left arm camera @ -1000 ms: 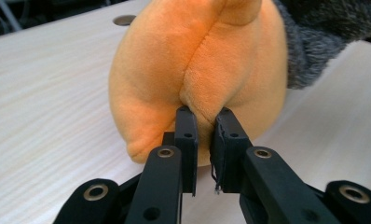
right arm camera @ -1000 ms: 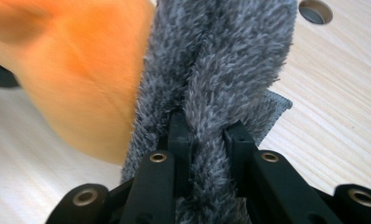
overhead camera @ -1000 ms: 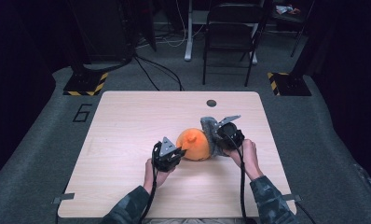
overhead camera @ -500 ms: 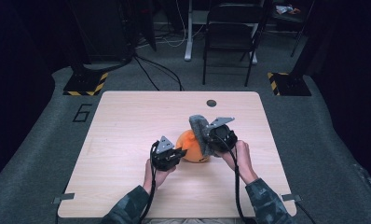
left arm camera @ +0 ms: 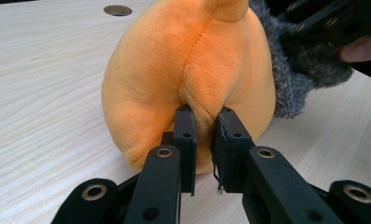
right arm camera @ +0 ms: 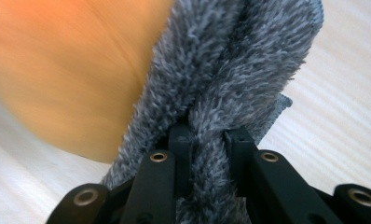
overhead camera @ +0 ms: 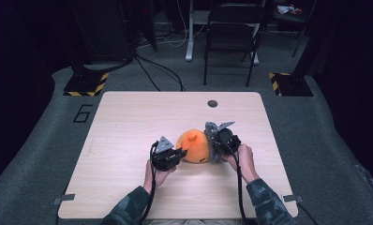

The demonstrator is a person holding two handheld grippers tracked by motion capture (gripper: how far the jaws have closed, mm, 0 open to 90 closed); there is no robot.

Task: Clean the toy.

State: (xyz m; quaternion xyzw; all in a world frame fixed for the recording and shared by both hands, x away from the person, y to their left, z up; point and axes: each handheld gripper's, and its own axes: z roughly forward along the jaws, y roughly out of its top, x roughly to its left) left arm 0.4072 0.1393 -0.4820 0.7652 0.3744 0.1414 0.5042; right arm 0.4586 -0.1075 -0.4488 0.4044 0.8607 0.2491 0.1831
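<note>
Pinching a fold of orange plush between its nearly closed jaws, the left hand-held gripper grips the near side of a rounded orange plush toy that sits on the pale wooden worktop. In the high view the plush toy rests a little right of the worktop's centre, between the two hand-held grippers, with the left hand-held gripper touching its left flank. The right hand-held gripper clamps a shaggy grey cloth between its jaws, the fabric bunched up along the toy's right side and pressed against it. From above, the right hand-held gripper and the grey cloth sit just beside the orange toy, a person's hands and camouflage-patterned sleeves reaching in from the near edge. A round dark grommet hole marks the worktop's far side, well apart from the toy. A black folding chair stands on the grey floor beyond.
</note>
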